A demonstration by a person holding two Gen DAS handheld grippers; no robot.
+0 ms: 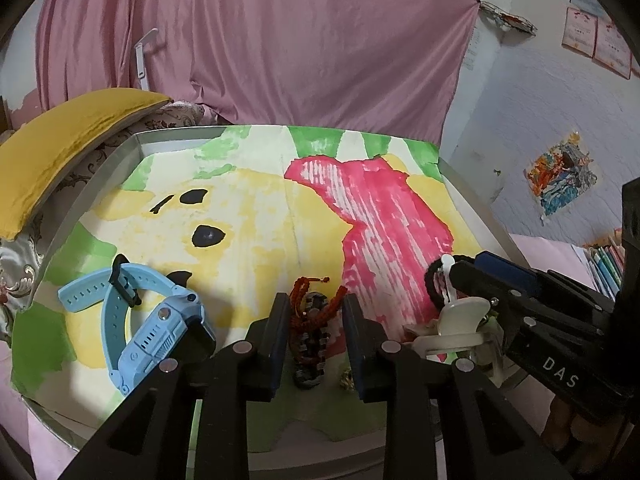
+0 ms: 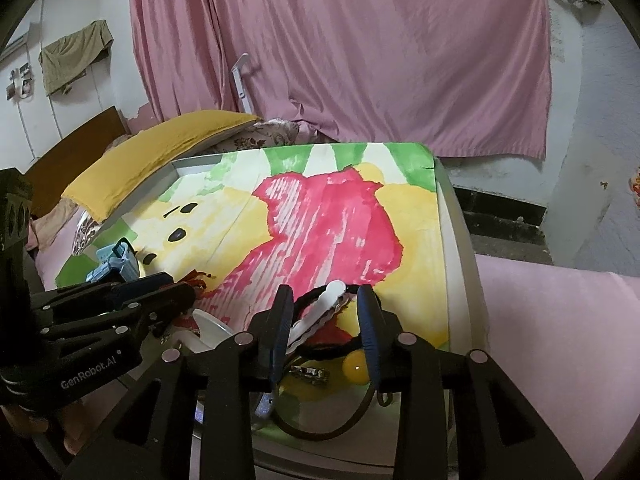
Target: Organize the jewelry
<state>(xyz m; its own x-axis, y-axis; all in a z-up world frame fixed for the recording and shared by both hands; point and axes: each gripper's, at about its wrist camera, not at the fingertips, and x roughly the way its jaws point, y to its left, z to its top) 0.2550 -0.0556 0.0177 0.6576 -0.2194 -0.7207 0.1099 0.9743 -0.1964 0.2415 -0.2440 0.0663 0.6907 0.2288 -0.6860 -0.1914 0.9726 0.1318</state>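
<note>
A braided black-and-grey bracelet with red cord lies on the painted paper between the fingers of my left gripper. The jaws stand a little apart from it on both sides, so it is open. A blue watch lies to its left. My right gripper is open around a white hair clip resting on a black hair tie. The right pad stands off the clip; the left pad is close beside it. In the right wrist view my left gripper reaches in from the left.
The jewelry sits on a painted sheet inside a metal tray on a pink bed. A yellow bead, a small metal clasp and a dark cord loop lie near the front edge. A yellow pillow is at the left.
</note>
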